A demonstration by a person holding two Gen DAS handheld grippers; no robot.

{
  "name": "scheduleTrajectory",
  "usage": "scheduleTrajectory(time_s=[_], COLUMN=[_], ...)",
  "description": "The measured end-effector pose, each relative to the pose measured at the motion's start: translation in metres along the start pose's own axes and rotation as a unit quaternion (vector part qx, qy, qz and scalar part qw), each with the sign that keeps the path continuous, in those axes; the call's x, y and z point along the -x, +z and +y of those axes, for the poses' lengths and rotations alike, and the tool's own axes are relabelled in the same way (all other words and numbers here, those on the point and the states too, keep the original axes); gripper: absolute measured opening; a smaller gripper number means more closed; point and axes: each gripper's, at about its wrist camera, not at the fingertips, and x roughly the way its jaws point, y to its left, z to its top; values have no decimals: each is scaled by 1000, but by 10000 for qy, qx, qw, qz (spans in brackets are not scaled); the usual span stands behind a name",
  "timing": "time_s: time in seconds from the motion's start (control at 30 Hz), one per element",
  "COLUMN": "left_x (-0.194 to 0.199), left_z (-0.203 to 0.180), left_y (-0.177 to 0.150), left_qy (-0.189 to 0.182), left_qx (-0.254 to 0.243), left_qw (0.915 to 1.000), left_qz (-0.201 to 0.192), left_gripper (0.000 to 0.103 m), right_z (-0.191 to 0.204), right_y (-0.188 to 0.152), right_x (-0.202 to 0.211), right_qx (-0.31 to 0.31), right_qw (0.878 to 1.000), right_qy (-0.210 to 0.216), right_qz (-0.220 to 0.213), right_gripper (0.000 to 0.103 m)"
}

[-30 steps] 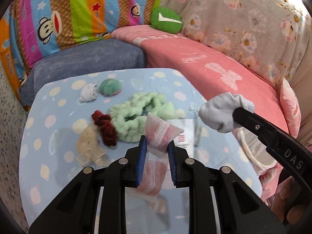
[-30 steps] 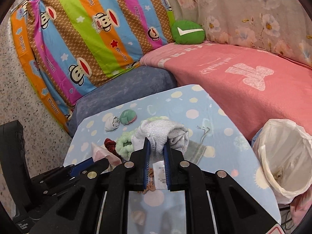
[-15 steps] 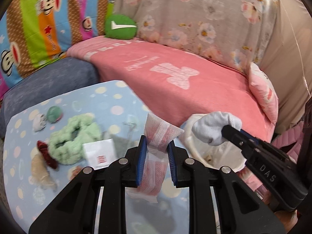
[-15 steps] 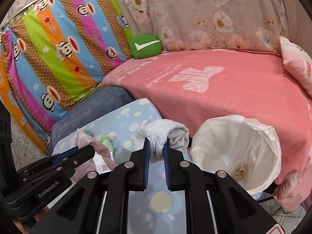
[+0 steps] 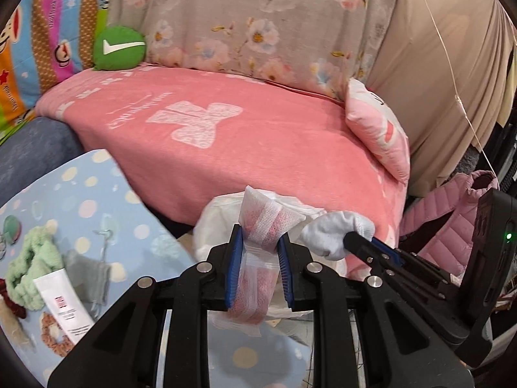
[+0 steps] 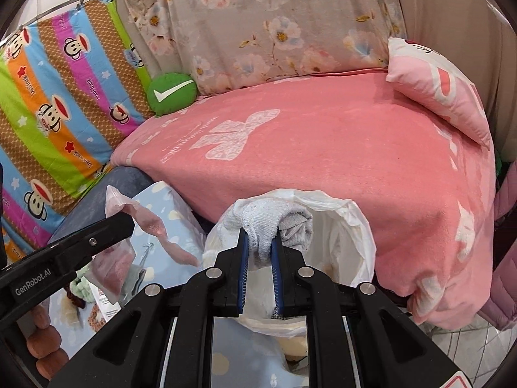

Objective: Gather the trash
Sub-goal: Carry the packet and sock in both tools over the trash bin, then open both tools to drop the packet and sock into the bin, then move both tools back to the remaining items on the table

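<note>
My left gripper is shut on a clear zip bag of pink granules, held just in front of the white-lined trash bin. To its right, my right gripper is shut on a grey-white sock. In the right wrist view that gripper pinches the sock right over the bin's open liner. The left gripper with the pink bag hangs at the left, over the table's edge.
The dotted blue table holds a green fluffy cloth, a white leaflet and a grey pouch. A pink-blanketed sofa stands behind the bin, with a pink pillow, a green cushion and a pink jacket.
Both grippers swung right from over the table to the trash bin, each keeping its hold. The bin has come to the middle of both views; the table items slid off left.
</note>
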Motion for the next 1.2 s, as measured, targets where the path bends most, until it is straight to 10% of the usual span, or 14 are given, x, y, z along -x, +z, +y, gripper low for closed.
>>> scheduleTrajectory(time_s=[0.2,0.43,1.2], left_x=[-19,-24,19], left_z=[-21,-22,55], left_y=[6,9,-24], left_qy=[-167,89,715], left_qx=[-125,-86,661], left_qw=[9997,9999,9952], left_qz=[87,-17,-36], left_gripper=[23,50,52], right_z=[-18,-24,48], right_y=[1,2,-24], right_x=[-6,-13,0], right_qx=[-80,-69,560], right_qw=[9999,9995,9984], right_qy=[-145,-294,2], right_qz=[42,6,72], right_gripper=[14,42,63])
